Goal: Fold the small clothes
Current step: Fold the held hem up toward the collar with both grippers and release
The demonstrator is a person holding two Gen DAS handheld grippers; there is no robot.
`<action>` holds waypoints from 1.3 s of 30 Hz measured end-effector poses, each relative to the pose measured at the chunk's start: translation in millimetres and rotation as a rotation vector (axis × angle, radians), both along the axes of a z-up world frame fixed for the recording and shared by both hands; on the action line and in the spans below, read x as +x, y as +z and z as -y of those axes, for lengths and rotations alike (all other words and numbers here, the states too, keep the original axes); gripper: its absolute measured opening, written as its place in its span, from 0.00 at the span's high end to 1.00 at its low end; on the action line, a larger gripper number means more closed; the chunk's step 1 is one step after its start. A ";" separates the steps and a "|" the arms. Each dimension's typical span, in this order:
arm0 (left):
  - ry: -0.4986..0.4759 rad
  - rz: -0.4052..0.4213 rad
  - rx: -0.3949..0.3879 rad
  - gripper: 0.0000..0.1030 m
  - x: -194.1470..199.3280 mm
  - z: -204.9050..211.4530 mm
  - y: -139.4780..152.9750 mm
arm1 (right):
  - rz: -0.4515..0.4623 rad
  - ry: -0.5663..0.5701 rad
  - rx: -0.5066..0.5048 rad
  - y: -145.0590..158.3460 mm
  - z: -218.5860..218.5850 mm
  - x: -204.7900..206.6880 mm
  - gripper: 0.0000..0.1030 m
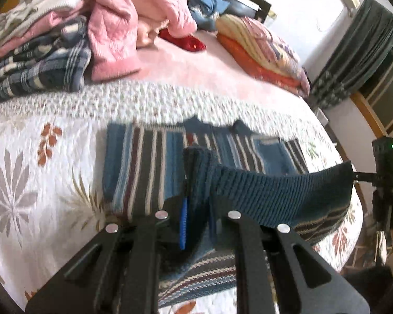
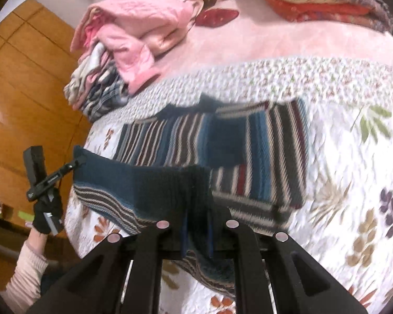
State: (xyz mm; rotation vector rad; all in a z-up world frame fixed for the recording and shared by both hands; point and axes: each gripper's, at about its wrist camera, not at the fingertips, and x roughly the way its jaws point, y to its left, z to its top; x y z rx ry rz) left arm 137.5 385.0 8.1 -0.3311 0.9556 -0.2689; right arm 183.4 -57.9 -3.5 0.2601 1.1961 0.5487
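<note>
A blue knit sweater (image 1: 149,157) with dark, white and maroon stripes lies on the floral quilt (image 1: 26,170). Its ribbed dark blue hem (image 1: 275,193) is lifted off the bed and stretched between both grippers. My left gripper (image 1: 196,217) is shut on one end of the hem, with the fabric bunched between its fingers. The right gripper (image 1: 355,175) holds the other end at the far right. In the right wrist view, my right gripper (image 2: 197,233) is shut on the hem (image 2: 133,180), and the left gripper (image 2: 76,163) pinches the far corner. The sweater body (image 2: 262,141) lies flat beyond.
A pile of clothes topped by a pink quilted jacket (image 1: 112,26) over a plaid garment (image 1: 39,70) sits at the back left. Folded blankets (image 1: 262,49) and a red item (image 1: 183,41) lie further back. A gloved hand (image 2: 45,214) and wooden wardrobe (image 2: 18,78) are left of the bed.
</note>
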 end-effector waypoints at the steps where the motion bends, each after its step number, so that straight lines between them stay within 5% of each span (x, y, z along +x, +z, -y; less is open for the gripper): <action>1: 0.008 0.014 -0.005 0.89 7.0 0.3 2.5 | 0.014 -0.010 -0.013 3.1 0.2 8.9 0.90; 10: 0.087 0.070 -0.022 0.89 79.0 3.0 -19.0 | 0.026 -0.092 -0.060 -9.2 -2.1 103.6 0.90; 28: 0.188 -0.186 0.147 0.82 134.0 -8.0 -133.8 | -0.103 -0.124 -0.203 -122.8 -29.8 176.6 0.89; 34: 0.209 -0.200 0.197 0.68 133.5 -7.5 -129.0 | -0.114 -0.146 -0.237 -134.5 -34.4 176.8 0.85; 39: 0.213 -0.138 0.224 0.57 121.5 -8.3 -90.2 | -0.059 -0.179 -0.204 -98.4 -13.3 156.5 0.65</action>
